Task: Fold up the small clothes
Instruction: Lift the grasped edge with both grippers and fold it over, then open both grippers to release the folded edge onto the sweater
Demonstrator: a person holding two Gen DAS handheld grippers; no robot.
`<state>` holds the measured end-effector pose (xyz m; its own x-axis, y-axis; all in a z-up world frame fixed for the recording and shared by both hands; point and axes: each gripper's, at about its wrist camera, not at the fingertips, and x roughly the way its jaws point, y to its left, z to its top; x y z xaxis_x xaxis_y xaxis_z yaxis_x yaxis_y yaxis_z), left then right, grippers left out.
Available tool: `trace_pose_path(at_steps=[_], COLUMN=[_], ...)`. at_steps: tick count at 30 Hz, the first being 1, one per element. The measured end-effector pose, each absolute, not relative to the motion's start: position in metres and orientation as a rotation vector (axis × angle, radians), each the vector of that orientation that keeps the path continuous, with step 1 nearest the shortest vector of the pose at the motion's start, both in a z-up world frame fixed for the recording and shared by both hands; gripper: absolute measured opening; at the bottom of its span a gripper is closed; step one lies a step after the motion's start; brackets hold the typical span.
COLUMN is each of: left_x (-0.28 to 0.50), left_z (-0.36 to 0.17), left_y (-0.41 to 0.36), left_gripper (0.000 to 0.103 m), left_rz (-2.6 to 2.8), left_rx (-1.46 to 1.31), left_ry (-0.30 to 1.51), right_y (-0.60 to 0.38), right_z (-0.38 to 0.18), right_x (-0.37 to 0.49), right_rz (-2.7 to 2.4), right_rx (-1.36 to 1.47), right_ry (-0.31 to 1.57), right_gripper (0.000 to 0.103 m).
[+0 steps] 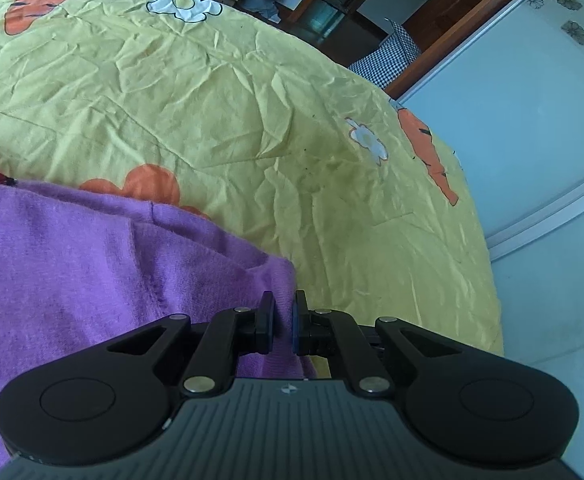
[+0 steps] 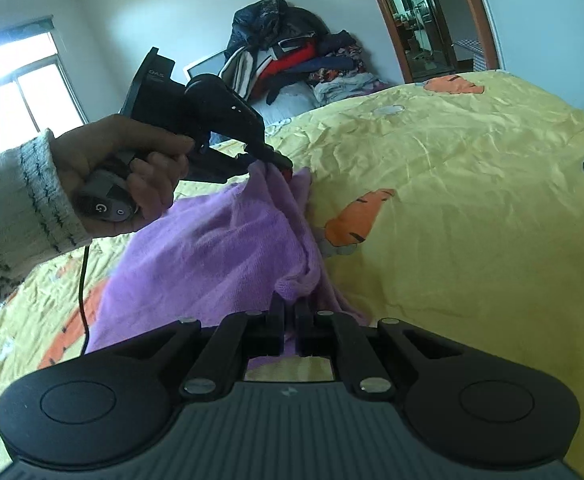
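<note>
The purple garment (image 2: 228, 248) lies on the yellow bedspread (image 2: 451, 208), lifted along 1 edge by 2 claws. The left claw (image 1: 284, 304) is clenched on its hem; the right claw (image 2: 290, 307) pinches a bunched fold.

The left wrist view is being taken from just behind the left tongs (image 1: 284, 322), angled steeply down at the bed (image 1: 212, 92) from very near. The right wrist view is being taken from behind the right tongs (image 2: 290, 320), tilted less steeply, towards the far wall. The purple garment (image 1: 72, 264) and the yellow bedspread are being shared by both views.
</note>
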<state>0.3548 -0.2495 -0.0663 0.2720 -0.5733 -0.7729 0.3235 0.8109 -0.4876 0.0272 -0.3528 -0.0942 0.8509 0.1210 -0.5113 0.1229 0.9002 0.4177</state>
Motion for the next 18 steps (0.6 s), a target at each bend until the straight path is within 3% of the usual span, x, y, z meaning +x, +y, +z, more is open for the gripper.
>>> trace_pose_path(at_steps=[3, 5, 7, 8, 11, 12, 13, 16, 18], left_x=[0.362, 0.367, 0.373, 0.374, 0.366, 0.359, 0.350, 0.318, 0.296], left_z=[-0.073, -0.073, -0.068, -0.061, -0.031, -0.021, -0.013, -0.001, -0.005], left_y=[-0.250, -0.250, -0.241, -0.234, -0.208, -0.196, -0.185, -0.153, -0.138], left_gripper=[0.010, 0.017, 0.047, 0.051, 0.064, 0.073, 0.078, 0.087, 0.087], left_rz=[-0.616, -0.603, -0.607, -0.608, -0.622, -0.625, -0.624, -0.587, -0.579], left_rx=[-0.292, -0.302, -0.367, -0.393, -0.357, -0.334, -0.305, -0.184, -0.146], left_ry=[1.155, 1.148, 1.143, 1.128, 1.042, 1.013, 0.985, 0.922, 0.920], right_y=[-0.356, -0.358, -0.360, -0.363, -0.372, -0.375, -0.379, -0.389, -0.389], right_z=[-0.100, -0.104, -0.102, -0.099, -0.083, -0.077, -0.072, -0.061, -0.058], right_x=[0.033, 0.038, 0.040, 0.040, 0.038, 0.040, 0.044, 0.069, 0.088], right_rz=[-0.011, 0.003, 0.016, 0.013, -0.007, -0.002, 0.020, 0.129, 0.186], right_rx=[0.461, 0.474, 0.466, 0.464, 0.430, 0.407, 0.392, 0.398, 0.395], right_ry=[0.599, 0.639, 0.655, 0.653, 0.594, 0.568, 0.545, 0.525, 0.514], right_gripper=[0.005, 0.008, 0.017, 0.021, 0.043, 0.061, 0.065, 0.063, 0.061])
